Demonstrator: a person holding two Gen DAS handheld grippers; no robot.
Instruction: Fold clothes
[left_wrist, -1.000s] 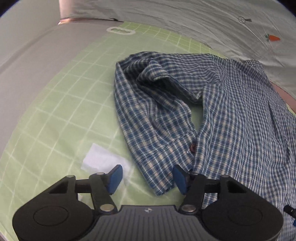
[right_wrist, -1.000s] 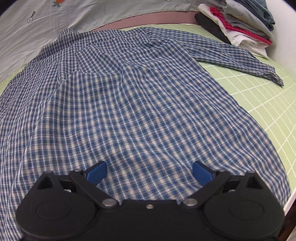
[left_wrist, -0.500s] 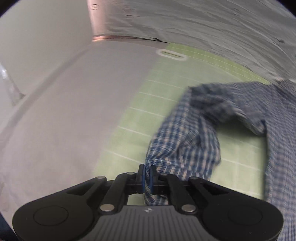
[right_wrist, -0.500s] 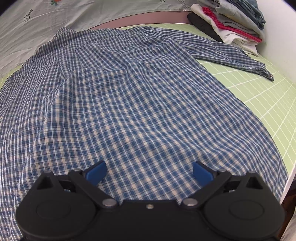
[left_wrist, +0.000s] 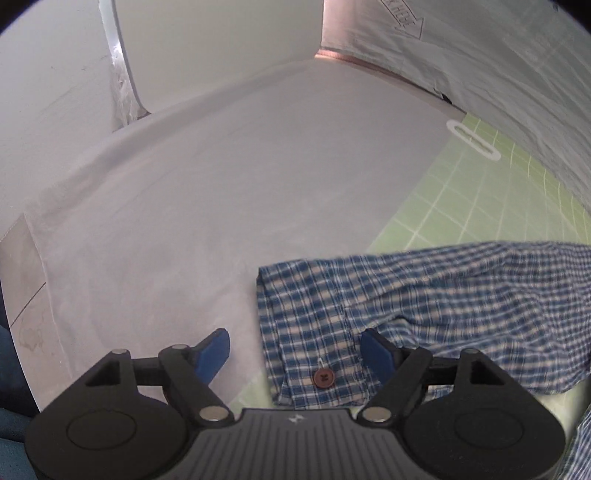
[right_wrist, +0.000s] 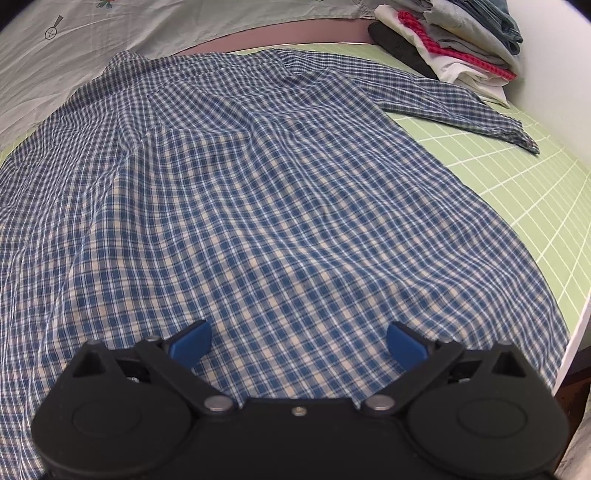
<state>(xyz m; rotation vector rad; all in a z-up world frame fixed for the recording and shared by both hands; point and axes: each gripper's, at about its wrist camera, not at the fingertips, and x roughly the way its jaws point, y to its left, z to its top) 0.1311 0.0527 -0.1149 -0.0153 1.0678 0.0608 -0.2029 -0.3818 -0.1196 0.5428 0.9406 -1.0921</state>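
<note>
Left claw (left_wrist: 293, 350): jaws have just been opening and now stand spread, where half a second ago they pinched the sleeve cuff (left_wrist: 314, 332). Cuff now lies released between the pads, stretched out past the green mat (left_wrist: 461, 206) edge. Right claw (right_wrist: 297, 341): spread, unchanged, over the plaid shirt (right_wrist: 258, 203) lying flat on the bench.

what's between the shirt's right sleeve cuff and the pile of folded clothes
Only bare green grid mat. In the right wrist view the cuff of the shirt lies apart from the pile of folded clothes, with nothing between them.
</note>
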